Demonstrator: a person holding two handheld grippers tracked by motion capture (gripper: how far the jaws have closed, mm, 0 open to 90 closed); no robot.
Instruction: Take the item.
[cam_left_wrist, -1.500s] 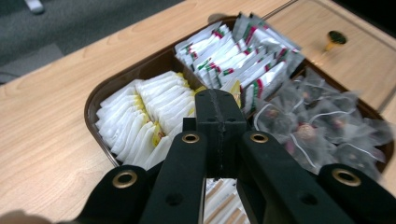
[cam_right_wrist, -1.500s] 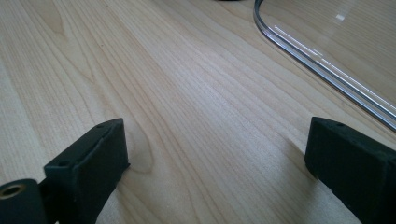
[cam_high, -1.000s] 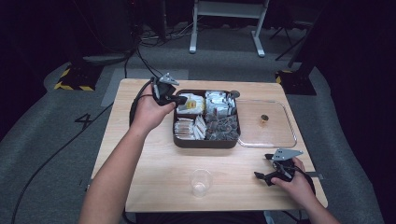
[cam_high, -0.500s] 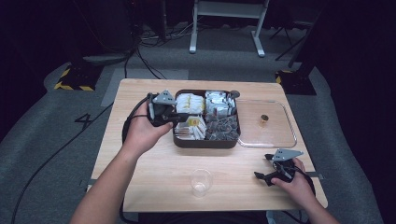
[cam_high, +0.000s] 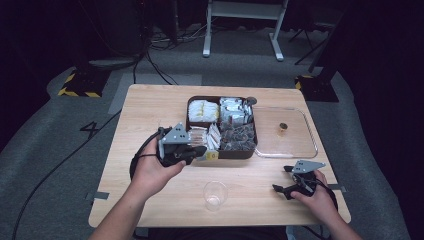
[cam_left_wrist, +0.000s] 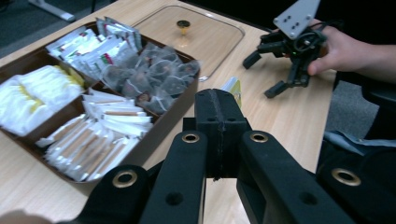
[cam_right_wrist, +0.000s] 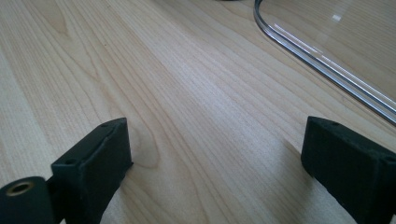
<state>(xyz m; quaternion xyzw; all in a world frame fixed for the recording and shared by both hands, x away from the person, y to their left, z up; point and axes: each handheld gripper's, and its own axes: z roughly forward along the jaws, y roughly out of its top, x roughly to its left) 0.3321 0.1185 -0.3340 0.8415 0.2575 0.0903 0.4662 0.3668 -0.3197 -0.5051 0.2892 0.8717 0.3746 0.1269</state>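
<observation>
Pinching yellow packet (cam_left_wrist: 233, 88), left gripper (cam_high: 196, 152) fingers, beside brown tray (cam_high: 235, 153).

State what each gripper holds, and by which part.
The left gripper is shut on a yellow-and-white sachet, pinched at one end; the rest sticks out past the jaws. The right gripper holds nothing, its jaws wide apart on the table.

The left gripper (cam_high: 197, 151) has been drawn back from the far-left corner of the brown tray (cam_high: 192, 102) to the tray's near-left corner. A small yellow packet (cam_high: 212, 155) (seen past the closed jaws in the left gripper view) is now pinched there, beside the tray's near wall.
</observation>
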